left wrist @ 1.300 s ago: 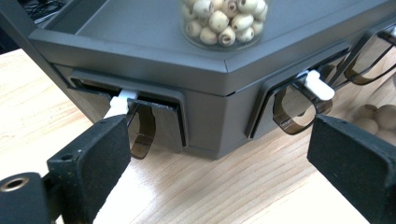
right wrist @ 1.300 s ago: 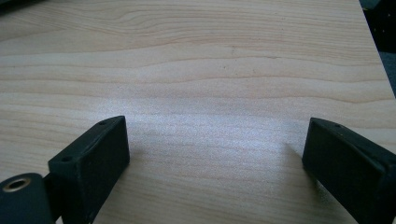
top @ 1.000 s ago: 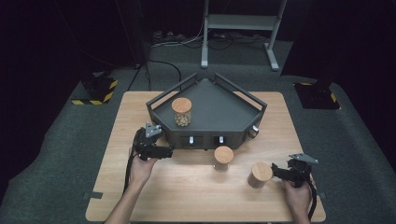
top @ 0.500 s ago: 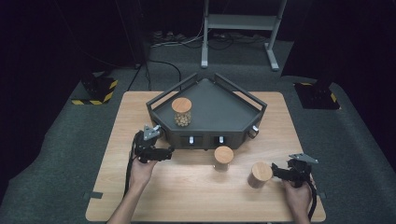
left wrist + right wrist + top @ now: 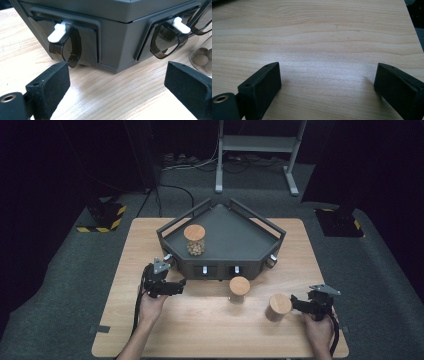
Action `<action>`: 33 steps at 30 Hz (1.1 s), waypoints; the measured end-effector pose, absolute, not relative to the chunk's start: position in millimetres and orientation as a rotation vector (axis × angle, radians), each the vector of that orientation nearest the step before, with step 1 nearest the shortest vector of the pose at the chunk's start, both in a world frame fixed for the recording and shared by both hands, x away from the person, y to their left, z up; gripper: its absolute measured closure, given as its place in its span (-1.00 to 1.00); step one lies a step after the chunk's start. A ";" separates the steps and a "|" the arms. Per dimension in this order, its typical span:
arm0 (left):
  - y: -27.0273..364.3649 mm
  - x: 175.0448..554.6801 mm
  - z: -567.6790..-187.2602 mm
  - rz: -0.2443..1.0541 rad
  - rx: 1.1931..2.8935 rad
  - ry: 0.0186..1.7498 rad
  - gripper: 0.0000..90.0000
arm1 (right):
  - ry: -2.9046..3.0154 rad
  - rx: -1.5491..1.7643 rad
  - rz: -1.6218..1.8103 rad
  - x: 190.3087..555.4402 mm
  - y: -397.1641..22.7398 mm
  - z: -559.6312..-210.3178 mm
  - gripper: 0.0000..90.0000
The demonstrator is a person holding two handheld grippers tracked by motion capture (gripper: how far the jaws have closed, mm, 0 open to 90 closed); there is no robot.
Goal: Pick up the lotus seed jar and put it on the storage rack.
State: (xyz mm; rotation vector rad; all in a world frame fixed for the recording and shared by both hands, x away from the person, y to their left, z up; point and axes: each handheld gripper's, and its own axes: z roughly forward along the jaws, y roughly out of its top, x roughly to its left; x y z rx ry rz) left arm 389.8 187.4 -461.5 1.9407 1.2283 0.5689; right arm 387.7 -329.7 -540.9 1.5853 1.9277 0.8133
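Two jars [image 5: 239, 290] on table, clear of both open jaws

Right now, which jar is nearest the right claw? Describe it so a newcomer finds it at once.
Start at the dark angular tray in the middle of the wooden table. Two cork-lidded jars stand on the bare wood in front of it. The one you want is the one toward the table's right corner, just off the right claw; the other jar stands close to the tray's front.

My claw [image 5: 117, 87] pads look matt, foamy black; the surface [image 5: 120, 95] is smooth pale wood, the tray [image 5: 120, 35] matt grey plastic.
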 end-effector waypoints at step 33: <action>183.6 385.7 -495.5 0.621 2.035 1.248 -0.84 | 1.927 1.586 0.814 387.8 -329.6 -540.9 -0.84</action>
